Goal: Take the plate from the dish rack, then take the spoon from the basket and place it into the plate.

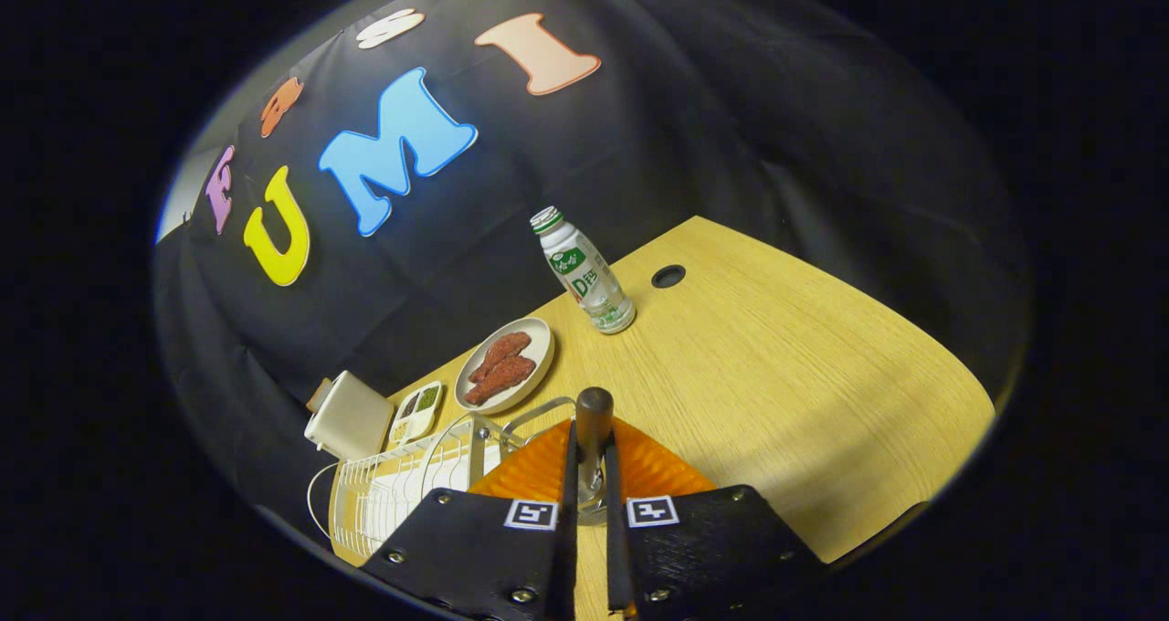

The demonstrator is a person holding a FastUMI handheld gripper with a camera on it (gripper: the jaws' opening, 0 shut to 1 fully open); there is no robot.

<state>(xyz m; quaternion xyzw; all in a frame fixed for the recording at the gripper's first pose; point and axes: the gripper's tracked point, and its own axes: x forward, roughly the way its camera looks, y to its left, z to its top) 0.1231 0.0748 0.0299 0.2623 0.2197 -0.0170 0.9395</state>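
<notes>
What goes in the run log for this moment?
claw: shut on spoon, handle pointing away | orange plate: on table, under the spoon | dish rack: beside plate | stage: spoon over plate, not released

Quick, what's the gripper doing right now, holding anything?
Gripper: shut on the spoon, fingers pressing its handle from both sides, above the orange plate.
</notes>
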